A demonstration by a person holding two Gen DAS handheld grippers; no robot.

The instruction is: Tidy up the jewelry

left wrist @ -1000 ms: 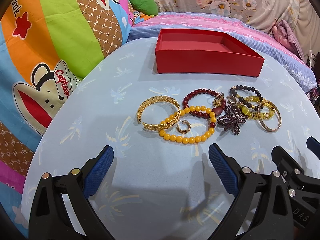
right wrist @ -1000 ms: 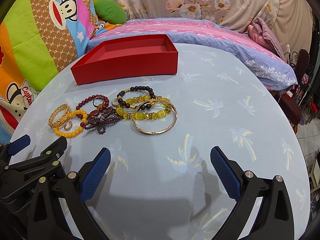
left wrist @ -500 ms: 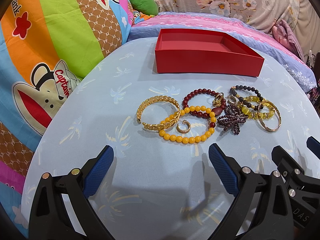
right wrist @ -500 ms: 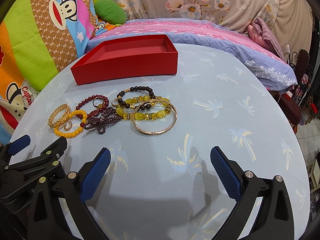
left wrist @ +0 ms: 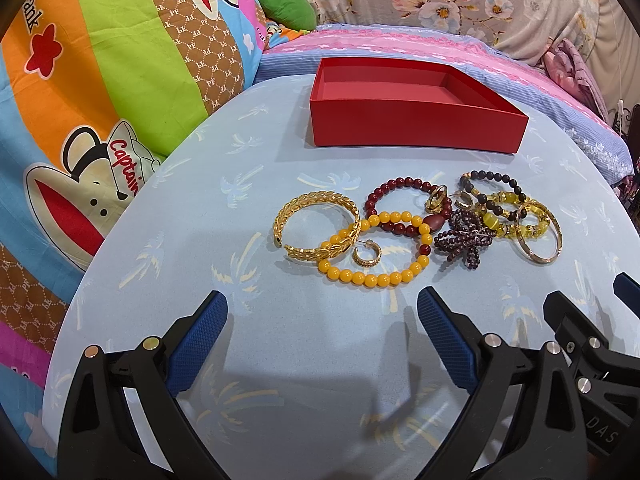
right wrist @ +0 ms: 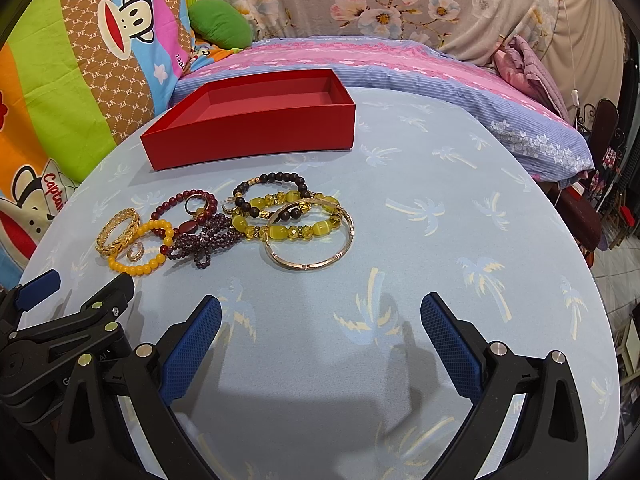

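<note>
A pile of jewelry lies mid-table: a gold leaf cuff (left wrist: 316, 226), a yellow bead bracelet (left wrist: 372, 276), a dark red bead bracelet (left wrist: 384, 192), a purple beaded bow (left wrist: 464, 240), a thin gold bangle (right wrist: 310, 246) and yellow-green bead bracelets (right wrist: 288, 232). An empty red box (left wrist: 412, 128) stands behind them, also in the right wrist view (right wrist: 256, 136). My left gripper (left wrist: 322, 336) is open and empty, short of the pile. My right gripper (right wrist: 320, 340) is open and empty, to the right of it.
The round table (right wrist: 460, 272) has a light blue palm-print cloth. A cartoon monkey blanket (left wrist: 80, 100) hangs at the left. A bed with pink-blue sheets (right wrist: 400, 68) lies behind the table. The table's right edge drops to the floor.
</note>
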